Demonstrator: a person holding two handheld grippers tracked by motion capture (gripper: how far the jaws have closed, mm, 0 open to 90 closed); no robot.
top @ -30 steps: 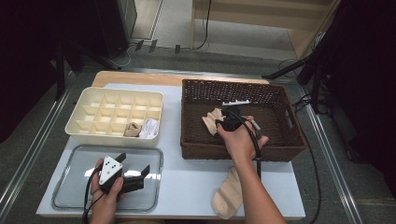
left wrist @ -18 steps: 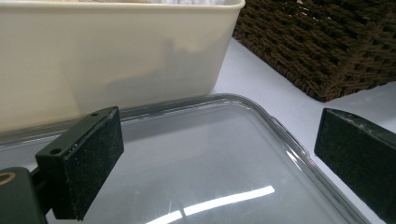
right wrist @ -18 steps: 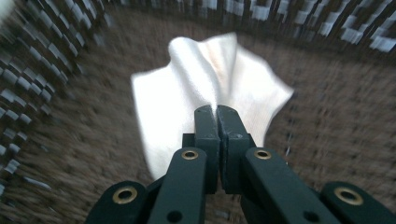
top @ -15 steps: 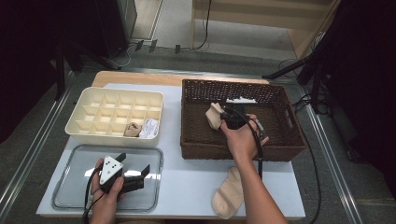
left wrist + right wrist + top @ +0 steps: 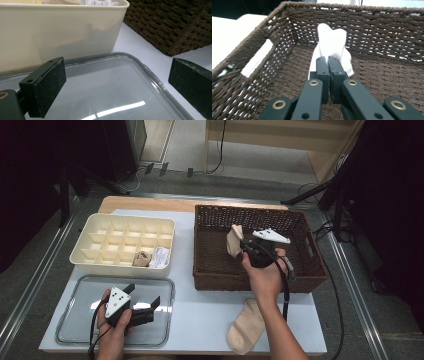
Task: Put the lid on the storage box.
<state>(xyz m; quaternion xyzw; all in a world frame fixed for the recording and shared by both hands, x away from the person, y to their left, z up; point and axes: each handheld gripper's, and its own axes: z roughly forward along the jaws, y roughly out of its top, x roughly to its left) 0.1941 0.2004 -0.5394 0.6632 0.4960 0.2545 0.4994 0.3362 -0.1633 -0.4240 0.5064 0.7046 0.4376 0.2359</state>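
A beige sock (image 5: 233, 240) hangs over the left part of the brown wicker basket (image 5: 250, 211), pinched at its lower half by my right gripper (image 5: 240, 249). In the right gripper view the jaws meet on the pale sock (image 5: 331, 40), which stands up in front of the basket's woven wall (image 5: 374, 30); my right gripper (image 5: 328, 61) is shut on it. A second beige sock (image 5: 245, 327) lies flat on the white table near the front edge. My left gripper (image 5: 145, 301) rests over the clear tray (image 5: 75, 325), open, with nothing between its pads (image 5: 45, 87).
A cream compartment box (image 5: 82, 242) stands at the back left, with a rolled brown sock (image 5: 142, 258) and a white bundle (image 5: 160, 257) in its front cells. The tray's rim (image 5: 150, 75) lies close to the box and the basket's corner (image 5: 170, 25).
The right gripper has closed on the sock in the basket and lifted it up and to the left. The left hand has stayed over the tray.
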